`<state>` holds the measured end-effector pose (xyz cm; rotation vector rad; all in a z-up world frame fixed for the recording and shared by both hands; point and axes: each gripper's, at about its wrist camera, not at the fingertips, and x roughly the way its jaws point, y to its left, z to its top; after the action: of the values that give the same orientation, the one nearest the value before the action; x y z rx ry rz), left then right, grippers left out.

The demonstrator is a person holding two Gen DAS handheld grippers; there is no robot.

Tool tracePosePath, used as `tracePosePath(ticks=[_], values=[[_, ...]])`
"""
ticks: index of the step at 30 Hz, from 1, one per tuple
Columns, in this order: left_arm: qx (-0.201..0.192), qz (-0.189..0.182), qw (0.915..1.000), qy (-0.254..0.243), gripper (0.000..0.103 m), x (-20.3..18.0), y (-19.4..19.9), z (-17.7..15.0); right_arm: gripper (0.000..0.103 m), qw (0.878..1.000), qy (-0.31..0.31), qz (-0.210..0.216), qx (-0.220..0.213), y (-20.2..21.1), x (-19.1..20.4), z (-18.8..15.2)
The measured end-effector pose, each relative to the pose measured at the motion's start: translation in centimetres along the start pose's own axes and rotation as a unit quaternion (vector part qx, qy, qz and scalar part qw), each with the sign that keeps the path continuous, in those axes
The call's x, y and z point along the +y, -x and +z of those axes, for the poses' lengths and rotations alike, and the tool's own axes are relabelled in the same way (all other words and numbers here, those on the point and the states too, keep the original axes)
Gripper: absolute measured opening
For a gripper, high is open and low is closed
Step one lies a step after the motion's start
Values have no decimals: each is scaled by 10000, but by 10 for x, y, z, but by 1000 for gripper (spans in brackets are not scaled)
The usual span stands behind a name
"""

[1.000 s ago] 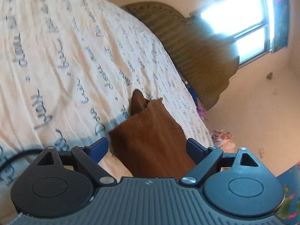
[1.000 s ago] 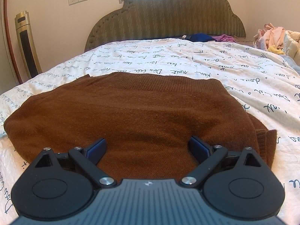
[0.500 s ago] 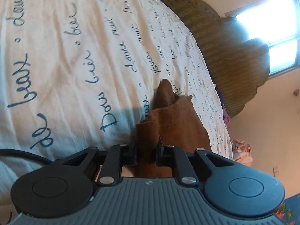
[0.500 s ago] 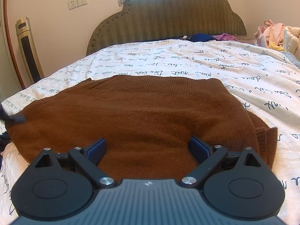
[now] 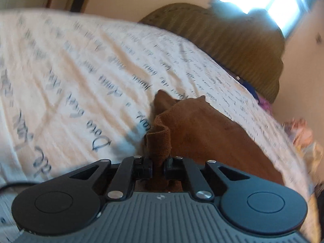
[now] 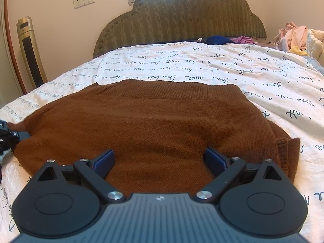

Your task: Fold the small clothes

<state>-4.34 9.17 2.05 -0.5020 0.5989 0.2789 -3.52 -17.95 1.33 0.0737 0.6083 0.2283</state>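
Note:
A brown knitted garment [image 6: 154,125] lies spread flat on the bed; it also shows in the left wrist view [image 5: 202,129]. My left gripper [image 5: 158,165] is shut on a bunched edge of the garment at its left side and holds that edge a little off the sheet; this gripper shows at the left edge of the right wrist view [image 6: 8,133]. My right gripper [image 6: 160,160] is open and empty, its blue pads [image 6: 104,161] just over the garment's near edge.
The bed has a white sheet [image 6: 222,68] with black script writing and a green padded headboard [image 6: 178,20]. A pile of clothes [image 6: 297,38] lies at the far right. A tower heater [image 6: 30,52] stands at the left wall. Blue and purple cloth [image 6: 228,39] lies by the headboard.
My left gripper went from open to shut on the garment's left edge, then lifted and tilted up with it. My right gripper stayed open and drew back slightly.

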Motion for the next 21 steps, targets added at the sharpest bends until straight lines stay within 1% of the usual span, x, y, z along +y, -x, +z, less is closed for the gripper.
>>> tracePosePath(ticks=[1,2,3,4,5,6,8,10,11,12,13,15,17,18,20,21], values=[[-137,27,9986,-507,8,-10,2,-4,96,10000,2,0,20,0,0,1],[-262,88,9943,-1034,8,-20,3,-12,97,10000,-27,7,64,1,1,4],[-307,138,9906,-1324,8,-26,2,-20,97,9998,-117,5,170,2,2,10],[-281,107,9898,-1395,8,-28,1,-26,97,9992,-262,33,300,3,4,20],[-276,45,9906,-1340,8,-27,1,-25,97,9980,-460,175,392,6,7,32],[-324,30,9907,-1318,8,-26,2,-24,97,9961,-593,483,434,7,12,45],[-284,-6,9919,-1242,8,-23,-1,-23,97,9886,-622,1245,571,4,30,75],[-332,-55,9921,-1207,8,-21,-1,-23,97,9766,-473,1874,945,-13,57,105],[-362,-81,9922,-1193,8,-20,0,-24,97,9677,-424,2160,1229,-27,73,120],[-393,-114,9923,-1173,8,-19,2,-24,97,9591,-379,2373,1499,-41,89,131],[-406,-148,9924,-1154,8,-18,2,-23,97,9523,-309,2497,1724,-57,108,142],[-402,-181,9932,-1082,8,-17,3,-22,97,9482,35,2462,2006,-84,145,159],[-407,-240,9935,-1037,8,-15,3,-21,96,9465,570,2301,2191,-106,188,166],[-411,-250,9935,-1031,8,-14,3,-20,96,9447,923,2146,2300,-118,207,166],[-434,-283,9934,-1026,8,-14,5,-20,89,9393,1598,1623,2565,-140,241,154],[-432,-299,9933,-1030,8,-14,5,-20,82,9335,1803,1467,2732,-152,250,145]])
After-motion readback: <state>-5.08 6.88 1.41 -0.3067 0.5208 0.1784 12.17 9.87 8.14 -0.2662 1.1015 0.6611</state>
